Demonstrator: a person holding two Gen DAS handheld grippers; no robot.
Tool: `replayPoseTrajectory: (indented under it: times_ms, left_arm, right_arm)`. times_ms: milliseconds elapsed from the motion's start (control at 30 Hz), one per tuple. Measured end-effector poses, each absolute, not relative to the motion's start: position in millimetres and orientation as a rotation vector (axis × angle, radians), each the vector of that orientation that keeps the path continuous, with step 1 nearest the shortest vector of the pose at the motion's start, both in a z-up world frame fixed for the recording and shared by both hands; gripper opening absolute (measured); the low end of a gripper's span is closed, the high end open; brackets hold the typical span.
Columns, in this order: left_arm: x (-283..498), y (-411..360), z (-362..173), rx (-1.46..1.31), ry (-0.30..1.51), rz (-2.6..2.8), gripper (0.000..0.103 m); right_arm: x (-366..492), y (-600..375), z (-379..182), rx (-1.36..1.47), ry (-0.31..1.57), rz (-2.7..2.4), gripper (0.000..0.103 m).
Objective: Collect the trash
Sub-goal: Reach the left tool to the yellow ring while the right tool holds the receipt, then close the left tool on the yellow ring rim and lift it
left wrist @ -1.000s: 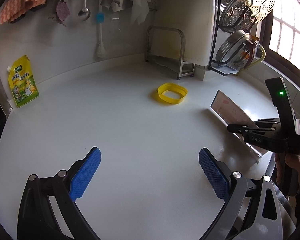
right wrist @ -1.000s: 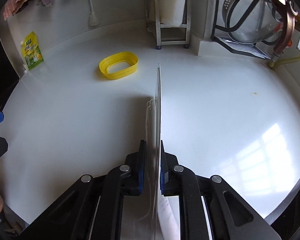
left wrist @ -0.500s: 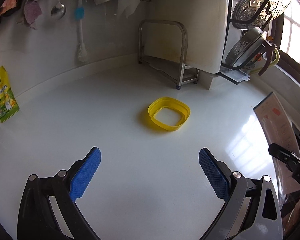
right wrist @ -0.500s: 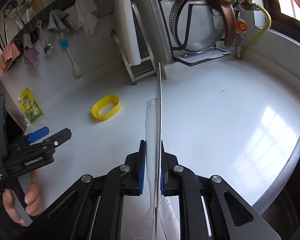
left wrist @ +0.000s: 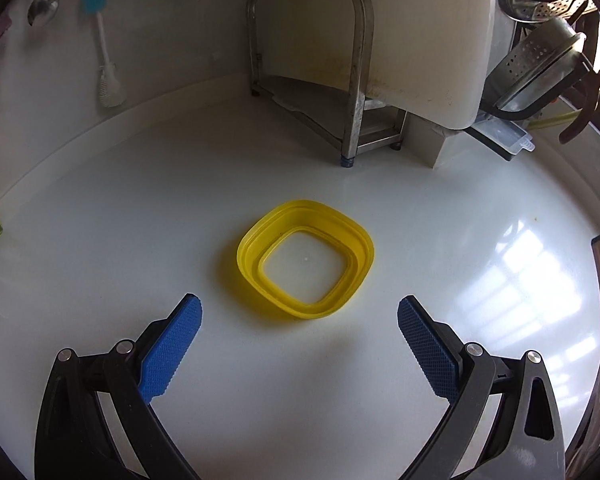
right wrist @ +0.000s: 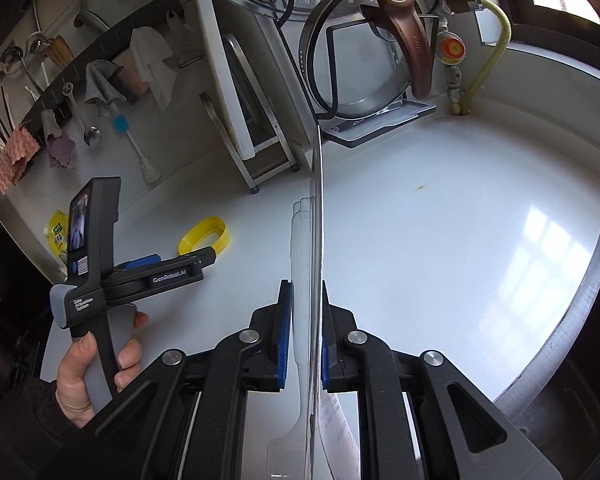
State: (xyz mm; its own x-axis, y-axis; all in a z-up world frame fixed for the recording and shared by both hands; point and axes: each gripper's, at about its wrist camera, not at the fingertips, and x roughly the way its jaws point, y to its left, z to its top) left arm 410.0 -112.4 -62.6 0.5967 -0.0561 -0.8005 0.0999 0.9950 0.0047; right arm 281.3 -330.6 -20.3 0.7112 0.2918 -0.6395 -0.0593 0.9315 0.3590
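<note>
Two grippers, one free piece of trash. Over the last second the left gripper (left wrist: 299, 334) has closed in on the yellow plastic ring (left wrist: 305, 258) lying flat on the white countertop (left wrist: 140, 208); its blue pads, spread wide, now sit just short of the ring, suggesting a pickup next. The right gripper (right wrist: 303, 330) has risen, still clamping the clear plastic package (right wrist: 315, 248) edge-on.

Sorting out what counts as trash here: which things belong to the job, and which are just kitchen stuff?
Job:
- yellow plastic ring, lying on the counter ahead of the open left gripper
- clear flat package, clamped in the right gripper

Just there:
- metal rack
- cutting board
- hanging brush
- green-yellow pouch
</note>
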Motion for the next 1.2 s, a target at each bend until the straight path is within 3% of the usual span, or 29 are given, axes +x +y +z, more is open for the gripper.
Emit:
replayPoseTrajectory:
  times_ms: [533, 700, 1200]
  left_arm:
    - [445.6, -117.4, -74.5, 0.063, 0.980, -0.041, 0.095]
    - [449.0, -115.7, -73.9, 0.039, 0.975, -0.062, 0.076]
    - [381.2, -101.2, -45.7, 0.062, 0.875, -0.095, 0.073]
  right_arm:
    - [280.9, -329.2, -19.4, 0.322, 0.758, 0.234, 0.011]
    - [280.6, -328.4, -18.7, 0.317, 0.757, 0.235, 0.011]
    - [276.1, -315.2, -17.3, 0.286, 0.756, 0.246, 0.011]
